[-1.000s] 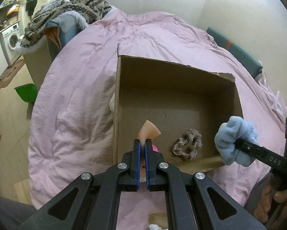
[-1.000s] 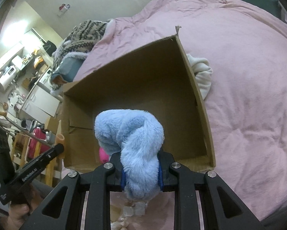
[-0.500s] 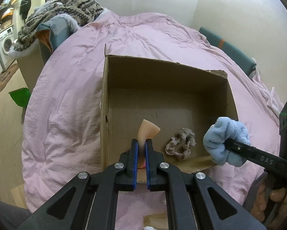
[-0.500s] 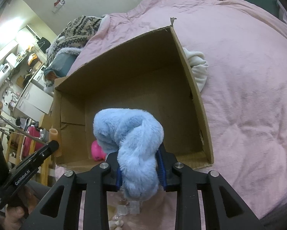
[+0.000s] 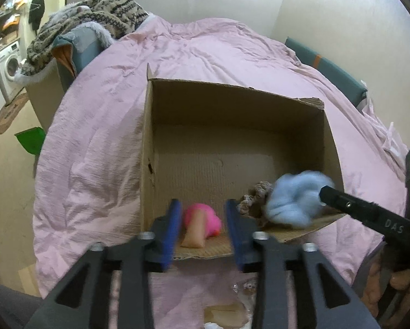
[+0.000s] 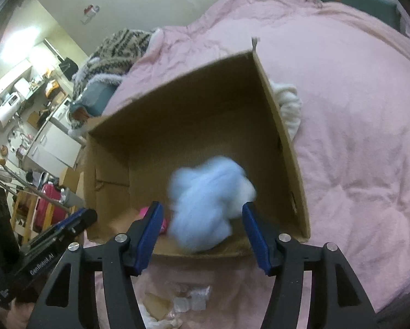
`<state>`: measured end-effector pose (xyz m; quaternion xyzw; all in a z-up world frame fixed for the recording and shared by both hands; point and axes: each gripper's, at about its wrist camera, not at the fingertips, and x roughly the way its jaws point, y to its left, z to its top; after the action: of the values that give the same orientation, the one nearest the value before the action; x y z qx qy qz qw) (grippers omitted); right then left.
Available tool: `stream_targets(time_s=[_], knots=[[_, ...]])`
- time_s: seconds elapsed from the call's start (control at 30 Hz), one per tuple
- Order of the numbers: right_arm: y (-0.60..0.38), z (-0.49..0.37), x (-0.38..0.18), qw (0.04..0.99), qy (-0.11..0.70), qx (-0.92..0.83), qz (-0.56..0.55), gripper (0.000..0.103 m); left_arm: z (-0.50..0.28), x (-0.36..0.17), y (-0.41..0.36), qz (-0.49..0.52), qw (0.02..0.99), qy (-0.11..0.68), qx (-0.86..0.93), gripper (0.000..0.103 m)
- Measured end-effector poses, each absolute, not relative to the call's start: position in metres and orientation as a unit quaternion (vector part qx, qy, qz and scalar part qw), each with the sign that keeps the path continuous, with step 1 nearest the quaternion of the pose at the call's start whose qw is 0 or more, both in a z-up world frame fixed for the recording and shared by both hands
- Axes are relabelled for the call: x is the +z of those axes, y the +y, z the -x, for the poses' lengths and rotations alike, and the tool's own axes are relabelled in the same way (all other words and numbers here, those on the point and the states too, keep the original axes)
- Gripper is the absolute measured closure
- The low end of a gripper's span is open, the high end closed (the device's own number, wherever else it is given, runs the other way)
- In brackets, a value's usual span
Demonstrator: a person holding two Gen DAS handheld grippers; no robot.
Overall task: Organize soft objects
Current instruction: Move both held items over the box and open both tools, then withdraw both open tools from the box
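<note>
An open cardboard box [image 5: 232,104] sits on the pink bed; it also shows in the right wrist view [image 6: 194,87]. My left gripper [image 5: 203,213] is open at the box's near edge. A beige soft piece [image 5: 195,233] lies between its fingers on a pink soft object [image 5: 209,218] on the box floor. My right gripper [image 6: 202,216] is open. A fluffy blue object [image 6: 207,203], blurred, is loose between its fingers inside the box; it also shows in the left wrist view [image 5: 295,200]. A brown scrunchie [image 5: 253,196] lies on the box floor.
A pink duvet [image 5: 100,148] covers the bed. A white soft item [image 6: 288,107] lies behind the box's far wall. Patterned blankets [image 5: 95,16] are piled at the bed's far left. Small packets [image 6: 188,298] lie below the box's near edge.
Both grippers have opened. The beige piece has dropped from the left gripper onto the pink object. The blue fluffy object has left the right gripper's hold and is moving into the box.
</note>
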<state>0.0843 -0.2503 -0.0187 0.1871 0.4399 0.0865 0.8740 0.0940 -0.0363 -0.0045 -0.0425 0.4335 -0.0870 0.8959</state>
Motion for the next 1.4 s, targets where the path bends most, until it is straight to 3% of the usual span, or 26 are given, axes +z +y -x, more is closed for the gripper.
stream_targets(time_s=[0.07, 0.1, 1.4], knots=[[-0.250, -0.083, -0.015, 0.880, 0.433, 0.080, -0.181, 0.035, -0.092, -0.001, -0.035, 0.046, 0.900, 0.426, -0.082, 0.028], [-0.251, -0.083, -0.014, 0.881, 0.430, 0.079, -0.182, 0.032, -0.092, 0.000, -0.034, 0.049, 0.901, 0.423, -0.081, 0.024], [-0.251, -0.061, -0.005, 0.876, 0.434, 0.085, -0.193, 0.030, -0.069, 0.010, -0.017, 0.049, 0.900, 0.431, -0.042, 0.024]])
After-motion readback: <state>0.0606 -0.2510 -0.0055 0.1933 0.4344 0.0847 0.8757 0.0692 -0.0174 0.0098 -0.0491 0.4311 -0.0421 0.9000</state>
